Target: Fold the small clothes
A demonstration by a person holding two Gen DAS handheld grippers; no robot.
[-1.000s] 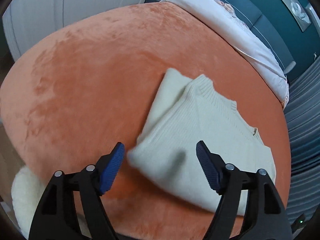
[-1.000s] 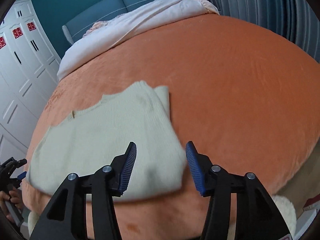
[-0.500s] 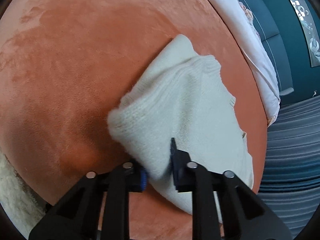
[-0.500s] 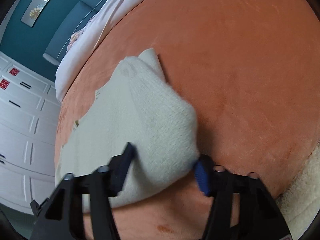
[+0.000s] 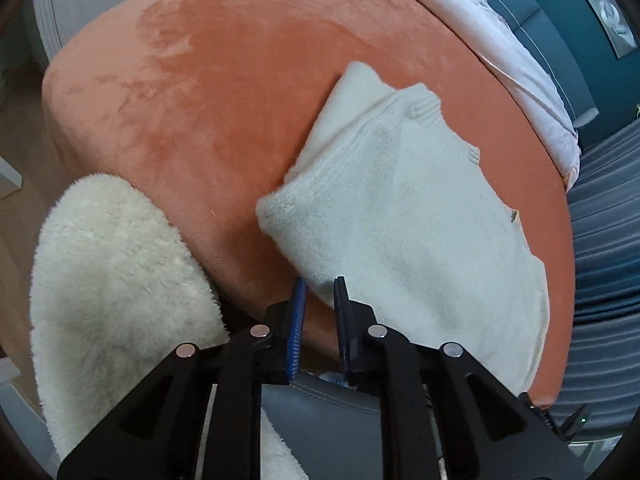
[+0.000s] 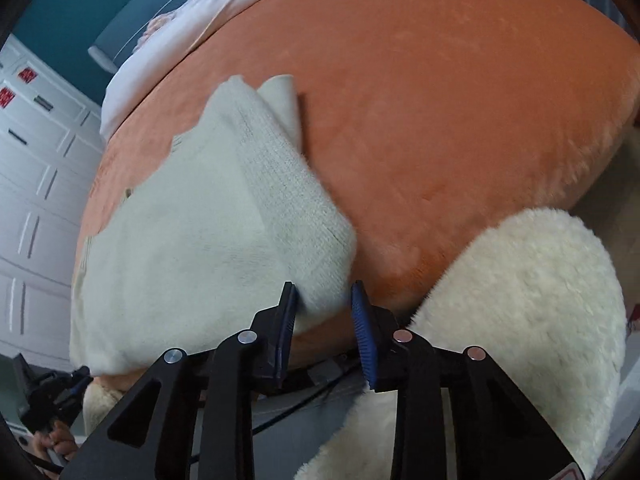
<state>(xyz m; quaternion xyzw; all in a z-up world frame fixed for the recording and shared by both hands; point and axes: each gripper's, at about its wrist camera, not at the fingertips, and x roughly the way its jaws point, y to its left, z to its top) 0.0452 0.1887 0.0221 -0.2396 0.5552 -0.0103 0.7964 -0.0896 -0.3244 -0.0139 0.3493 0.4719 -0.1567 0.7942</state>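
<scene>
A cream knitted sweater (image 5: 404, 208) lies partly folded on an orange plush bed cover (image 5: 224, 92). My left gripper (image 5: 318, 300) is nearly closed, its blue pads pinching the sweater's near bottom edge. In the right wrist view the sweater (image 6: 192, 240) lies at the left. My right gripper (image 6: 324, 304) is narrowed on the sweater's near right corner, with that corner between its jaws. The folded side forms a thick ridge running away from the right gripper.
A white fluffy rug (image 5: 112, 280) lies below the bed's near edge and shows in the right wrist view (image 6: 520, 320). A pale duvet (image 5: 500, 48) and teal headboard (image 5: 560, 40) are at the far end. White wardrobes (image 6: 36, 184) stand at the left.
Both grippers closed from wide open onto the sweater's near edge, then pulled back toward the bed's near edge with it. The rug has come into view.
</scene>
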